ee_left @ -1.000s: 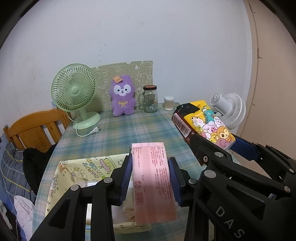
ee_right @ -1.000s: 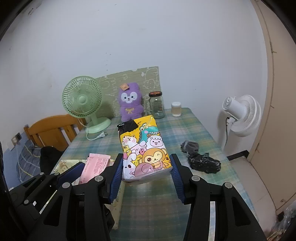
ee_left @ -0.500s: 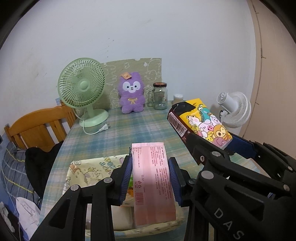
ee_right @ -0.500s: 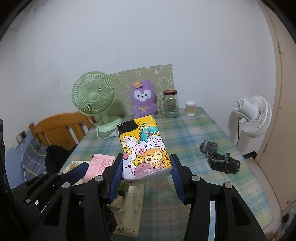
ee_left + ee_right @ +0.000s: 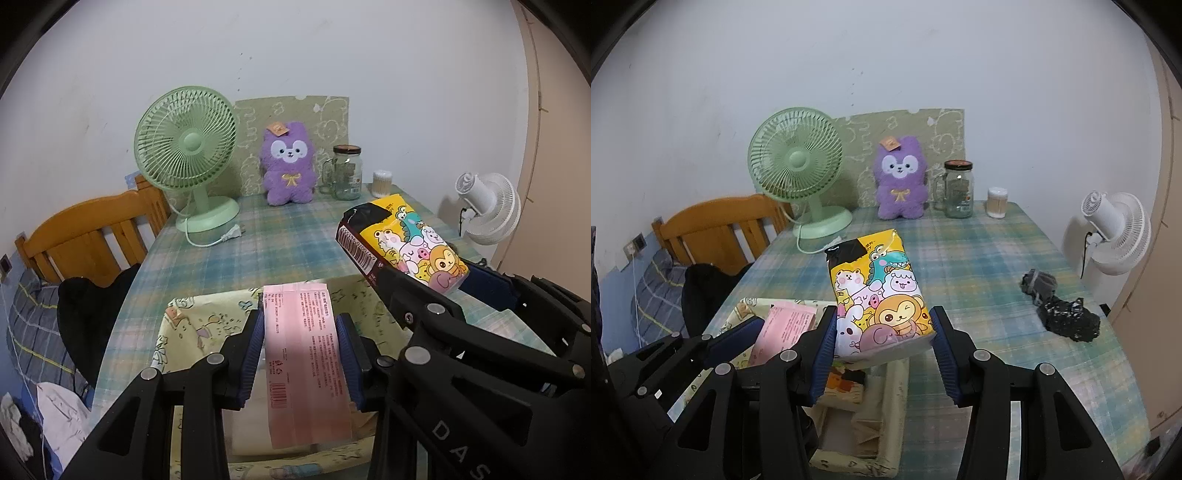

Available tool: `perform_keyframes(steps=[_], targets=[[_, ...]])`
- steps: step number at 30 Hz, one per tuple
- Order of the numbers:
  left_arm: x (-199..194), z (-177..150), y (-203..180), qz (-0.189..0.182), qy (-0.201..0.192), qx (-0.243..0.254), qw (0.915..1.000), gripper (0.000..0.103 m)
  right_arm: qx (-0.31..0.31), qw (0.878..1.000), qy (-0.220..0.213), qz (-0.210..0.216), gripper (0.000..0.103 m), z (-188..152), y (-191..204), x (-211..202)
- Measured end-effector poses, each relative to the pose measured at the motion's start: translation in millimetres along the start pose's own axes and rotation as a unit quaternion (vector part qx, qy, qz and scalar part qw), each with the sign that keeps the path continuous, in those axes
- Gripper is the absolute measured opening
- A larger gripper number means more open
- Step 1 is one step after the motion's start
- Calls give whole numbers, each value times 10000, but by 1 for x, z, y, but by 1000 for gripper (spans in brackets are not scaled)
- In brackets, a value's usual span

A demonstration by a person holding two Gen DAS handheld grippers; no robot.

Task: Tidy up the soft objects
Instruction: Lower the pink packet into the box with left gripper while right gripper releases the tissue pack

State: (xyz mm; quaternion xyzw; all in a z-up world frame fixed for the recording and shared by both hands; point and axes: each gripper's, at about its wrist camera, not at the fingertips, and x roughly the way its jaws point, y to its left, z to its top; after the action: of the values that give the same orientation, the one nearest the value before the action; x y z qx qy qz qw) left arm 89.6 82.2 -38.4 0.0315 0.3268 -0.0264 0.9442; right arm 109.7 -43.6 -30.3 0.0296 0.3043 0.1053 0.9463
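My left gripper (image 5: 300,352) is shut on a pink soft pack (image 5: 304,354), held over a cream printed fabric basket (image 5: 195,325) at the table's near edge. The right gripper (image 5: 882,339) is shut on a yellow cartoon-animal tissue pack (image 5: 877,291), which hangs above the basket's right side (image 5: 897,387). In the left wrist view that yellow pack (image 5: 402,243) shows at the right. The pink pack (image 5: 785,326) shows at the left of the right wrist view. A purple plush toy (image 5: 288,166) sits upright at the back of the table. Dark socks (image 5: 1063,310) lie on the cloth to the right.
On the plaid tablecloth (image 5: 258,251) stand a green desk fan (image 5: 188,155) with its loose cord, a glass jar (image 5: 345,171) and a small cotton-swab tub (image 5: 382,182). A wooden chair (image 5: 85,236) with dark clothing stands left; a white fan (image 5: 1115,229) stands off the right edge.
Both grippers have moved forward and down with their packs, so the basket now lies right under them. The fan and plush look nearer. Neither grip has changed.
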Motion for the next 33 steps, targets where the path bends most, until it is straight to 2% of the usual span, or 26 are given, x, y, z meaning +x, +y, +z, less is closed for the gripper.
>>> perform_keyframes(steps=[19,20,24,26,29,33], targets=[[28,-18,43,275,480,-189,9983,41,-456,9977,370,342,52,-8,38,32],[29,-19,45,270,505,-200,9982,44,-471,9974,399,363,52,-9,39,34],[30,-23,49,286,569,-250,9977,63,-553,9962,490,453,52,-11,45,40],[29,-24,52,287,590,-265,9975,66,-600,9955,535,508,52,-12,49,43],[28,-27,54,295,606,-272,9974,77,-659,9939,623,623,52,-13,52,46],[27,-29,53,241,583,-243,9977,83,-697,9927,712,683,54,-16,54,49]])
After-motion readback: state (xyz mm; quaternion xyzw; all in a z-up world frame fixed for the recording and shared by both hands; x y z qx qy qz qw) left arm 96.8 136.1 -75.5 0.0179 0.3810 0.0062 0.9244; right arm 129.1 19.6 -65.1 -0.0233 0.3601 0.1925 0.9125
